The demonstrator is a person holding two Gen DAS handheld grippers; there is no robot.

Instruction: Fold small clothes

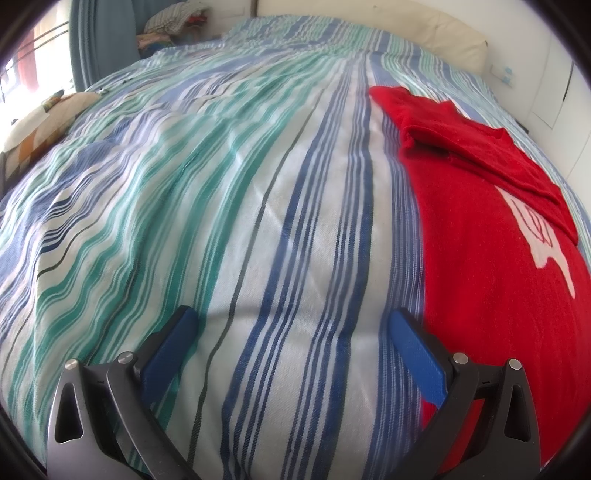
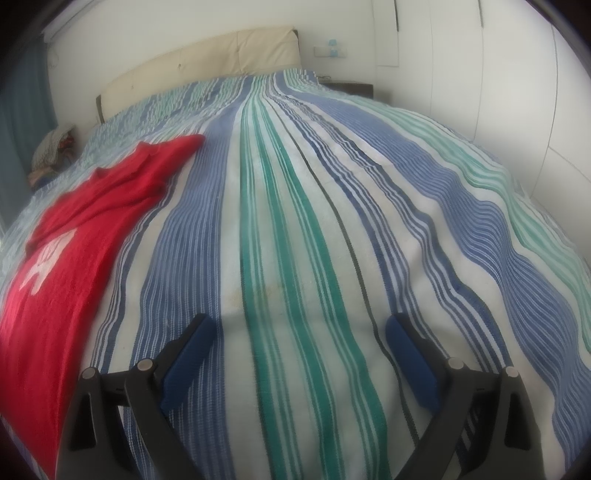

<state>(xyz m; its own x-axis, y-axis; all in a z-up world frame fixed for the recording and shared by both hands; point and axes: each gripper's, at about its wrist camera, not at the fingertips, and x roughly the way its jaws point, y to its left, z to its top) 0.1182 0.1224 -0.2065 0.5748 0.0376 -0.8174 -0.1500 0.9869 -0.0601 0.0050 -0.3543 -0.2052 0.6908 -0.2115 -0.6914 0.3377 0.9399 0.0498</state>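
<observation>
Red shirt lies flat on striped bedspread (sleeve folded over). Left gripper & right gripper both spread wide, holding nothing.

Both wrist views look low along the bed (sharing the shirt).

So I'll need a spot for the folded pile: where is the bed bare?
Bare striped bedspread runs from the red shirt rightward to the bed's right edge, and left of the shirt toward the window. Clutter sits only by the headboard corner.
</observation>
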